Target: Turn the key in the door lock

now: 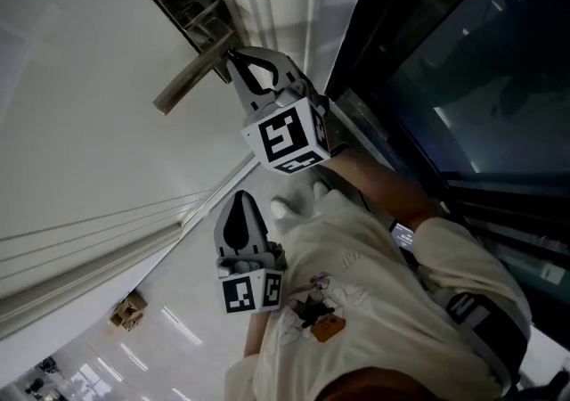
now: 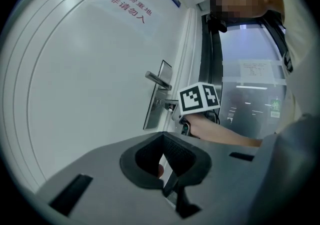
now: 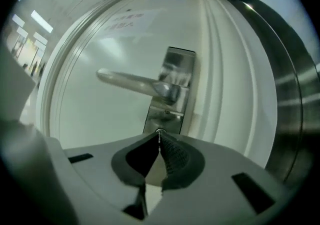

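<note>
A key (image 3: 159, 132) sits edge-on in the steel lock plate (image 3: 172, 94), just below the lever handle (image 3: 130, 83), near the edge of a white door (image 3: 100, 119). The right claw (image 3: 159, 138) is clamped on it, jaws pressed together. Dark glass (image 1: 481, 78) adjoins the door frame. The left claw (image 2: 163, 135) hangs apart from the door, closed and empty.

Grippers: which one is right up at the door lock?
The right gripper: its fingers are pinched shut on the key at the lock plate under the handle. The left gripper hangs back, away from the door.
</note>
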A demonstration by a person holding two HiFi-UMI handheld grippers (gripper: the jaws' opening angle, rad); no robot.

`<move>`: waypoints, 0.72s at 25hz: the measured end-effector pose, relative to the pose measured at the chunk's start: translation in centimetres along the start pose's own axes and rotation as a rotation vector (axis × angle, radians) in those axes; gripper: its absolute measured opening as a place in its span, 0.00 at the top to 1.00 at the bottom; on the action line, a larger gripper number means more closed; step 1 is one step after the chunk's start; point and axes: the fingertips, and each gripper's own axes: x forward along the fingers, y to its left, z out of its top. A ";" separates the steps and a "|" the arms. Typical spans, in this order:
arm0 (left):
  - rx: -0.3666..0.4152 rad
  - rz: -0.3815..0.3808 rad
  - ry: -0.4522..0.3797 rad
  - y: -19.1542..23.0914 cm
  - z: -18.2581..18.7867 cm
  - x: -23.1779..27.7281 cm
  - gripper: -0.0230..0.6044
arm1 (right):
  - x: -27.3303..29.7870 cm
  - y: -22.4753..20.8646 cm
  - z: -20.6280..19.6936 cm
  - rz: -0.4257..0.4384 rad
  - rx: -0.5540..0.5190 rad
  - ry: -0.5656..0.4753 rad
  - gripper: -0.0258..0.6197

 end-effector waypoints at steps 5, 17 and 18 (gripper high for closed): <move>0.001 -0.018 0.008 -0.9 -0.4 0.7 0.96 | 0.1 -1.1 -0.5 0.099 0.629 -0.031 0.93; 0.010 -0.034 0.001 -1.5 -0.2 1.5 0.96 | 0.1 -1.5 -2.0 0.234 1.701 -0.134 0.93; 0.010 -0.035 0.002 -1.5 -0.2 1.5 0.96 | 0.1 -1.5 -2.1 0.235 1.716 -0.128 0.93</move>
